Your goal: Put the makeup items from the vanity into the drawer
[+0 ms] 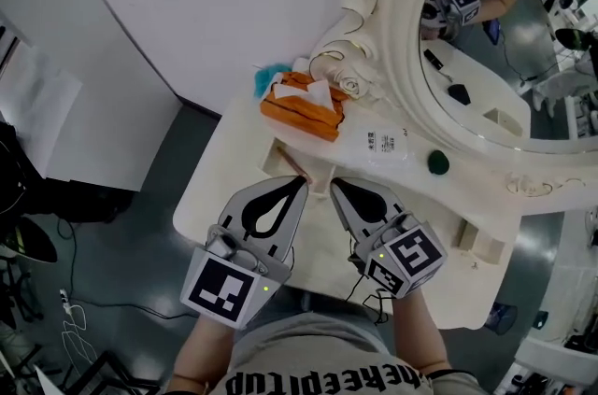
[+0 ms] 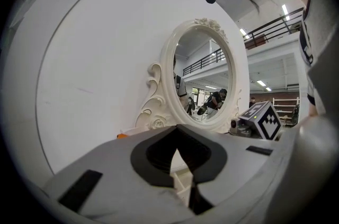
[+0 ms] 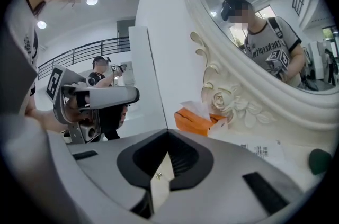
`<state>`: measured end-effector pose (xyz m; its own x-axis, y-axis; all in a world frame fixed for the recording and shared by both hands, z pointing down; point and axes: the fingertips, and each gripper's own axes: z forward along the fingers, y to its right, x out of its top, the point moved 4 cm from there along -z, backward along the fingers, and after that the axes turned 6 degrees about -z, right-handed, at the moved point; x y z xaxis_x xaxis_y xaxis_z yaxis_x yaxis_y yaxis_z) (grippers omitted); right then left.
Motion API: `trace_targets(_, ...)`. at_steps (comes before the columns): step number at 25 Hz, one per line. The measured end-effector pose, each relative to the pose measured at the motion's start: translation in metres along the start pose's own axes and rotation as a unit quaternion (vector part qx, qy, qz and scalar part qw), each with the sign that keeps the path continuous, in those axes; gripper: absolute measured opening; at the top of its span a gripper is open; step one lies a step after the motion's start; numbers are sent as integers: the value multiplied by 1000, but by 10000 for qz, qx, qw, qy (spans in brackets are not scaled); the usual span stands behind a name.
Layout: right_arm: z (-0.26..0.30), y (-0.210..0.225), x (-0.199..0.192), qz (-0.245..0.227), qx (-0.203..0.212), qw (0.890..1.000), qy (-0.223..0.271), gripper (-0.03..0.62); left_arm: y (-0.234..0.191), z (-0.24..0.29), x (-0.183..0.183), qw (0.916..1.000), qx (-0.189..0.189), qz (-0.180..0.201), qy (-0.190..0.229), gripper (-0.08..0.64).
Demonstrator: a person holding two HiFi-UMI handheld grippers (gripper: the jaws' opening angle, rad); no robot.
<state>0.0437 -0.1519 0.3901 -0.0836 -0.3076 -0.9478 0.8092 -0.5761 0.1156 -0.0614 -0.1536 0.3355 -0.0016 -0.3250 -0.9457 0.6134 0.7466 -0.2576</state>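
Observation:
On the white vanity top (image 1: pixel 224 188) a dark green round makeup item (image 1: pixel 437 162) lies near the mirror's base, also low right in the right gripper view (image 3: pixel 319 160). A flat white printed packet (image 1: pixel 385 144) rests left of it. My left gripper (image 1: pixel 301 184) and right gripper (image 1: pixel 336 186) hover side by side over the vanity's front, both shut with their tips touching and nothing between them. Just beyond the left tip an open recess (image 1: pixel 280 158) shows in the vanity. In their own views the left gripper (image 2: pixel 176 130) and right gripper (image 3: pixel 168 135) point toward the mirror.
An orange tissue box (image 1: pixel 299 108) and a teal object (image 1: pixel 271 77) sit at the back left, beside the carved frame of the oval mirror (image 1: pixel 509 38). A white wall stands behind the vanity. Small open compartments (image 1: pixel 472 239) lie at the vanity's right front. Grey floor lies to the left.

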Motion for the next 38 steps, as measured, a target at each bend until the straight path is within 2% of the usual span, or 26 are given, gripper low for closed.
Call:
trace_targets(19, -90, 10, 21, -34, -809, 9951, 575, 12, 77, 35, 6, 9940, -1035, 347, -81, 15)
trace_targets(38, -172, 6, 30, -202, -1262, 9863, 1044, 12, 153, 45, 3, 9848, -1635, 581, -66, 15)
